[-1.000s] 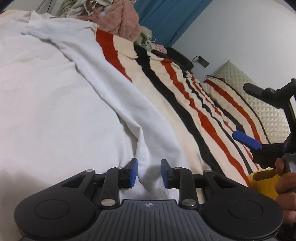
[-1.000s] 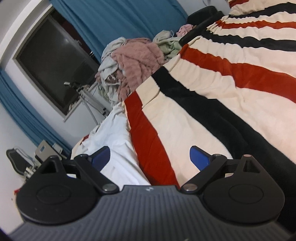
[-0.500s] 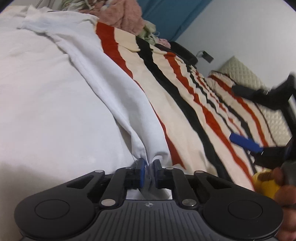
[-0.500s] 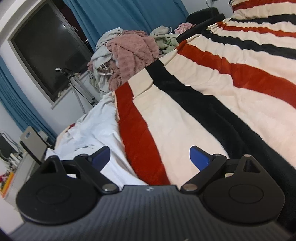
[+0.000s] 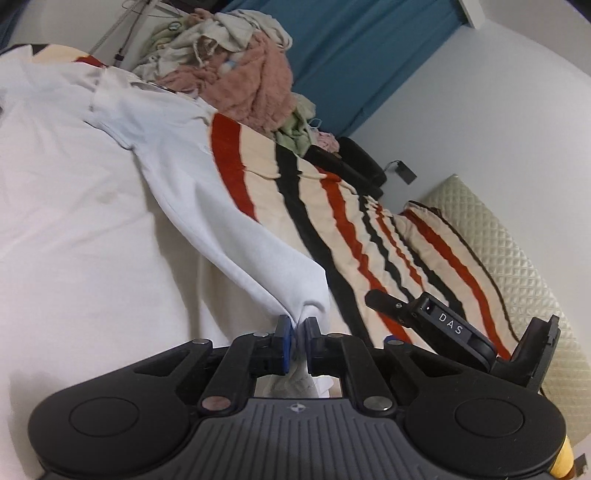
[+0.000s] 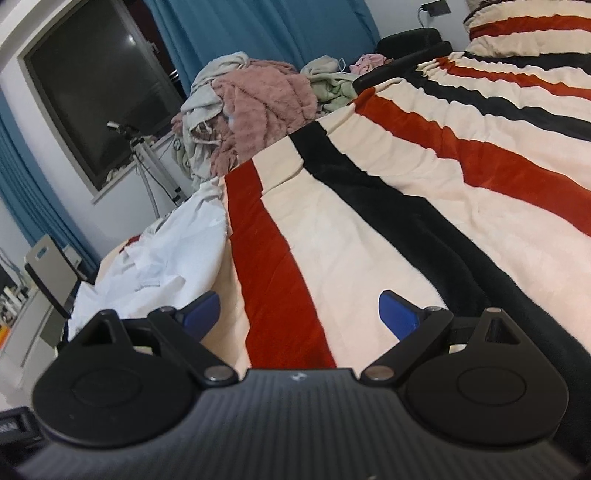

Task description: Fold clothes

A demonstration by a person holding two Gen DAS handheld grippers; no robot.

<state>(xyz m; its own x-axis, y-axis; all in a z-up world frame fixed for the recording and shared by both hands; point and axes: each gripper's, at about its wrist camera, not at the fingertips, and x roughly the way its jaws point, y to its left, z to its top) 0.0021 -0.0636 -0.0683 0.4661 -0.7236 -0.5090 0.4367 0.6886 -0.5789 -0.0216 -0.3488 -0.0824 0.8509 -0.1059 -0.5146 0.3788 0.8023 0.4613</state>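
A white shirt (image 5: 92,206) lies spread on the striped blanket (image 5: 332,206) of a bed. My left gripper (image 5: 298,332) is shut on the shirt's right edge and lifts that edge off the blanket, so the fabric runs taut toward the collar. The shirt also shows in the right wrist view (image 6: 173,254), at the left. My right gripper (image 6: 299,314) is open and empty, hovering over the red and cream stripes of the blanket (image 6: 388,206). It also shows in the left wrist view (image 5: 458,328), to the right of the left gripper.
A pile of unfolded clothes (image 5: 236,74) (image 6: 255,107) sits at the far end of the bed. A quilted pillow (image 5: 517,258) lies at the right. Blue curtains (image 6: 258,29), a dark window (image 6: 96,88) and a tripod (image 6: 147,166) stand beyond.
My left gripper closed on the shirt's edge and has raised it off the blanket. My right gripper stayed open and drifted closer to the left one.
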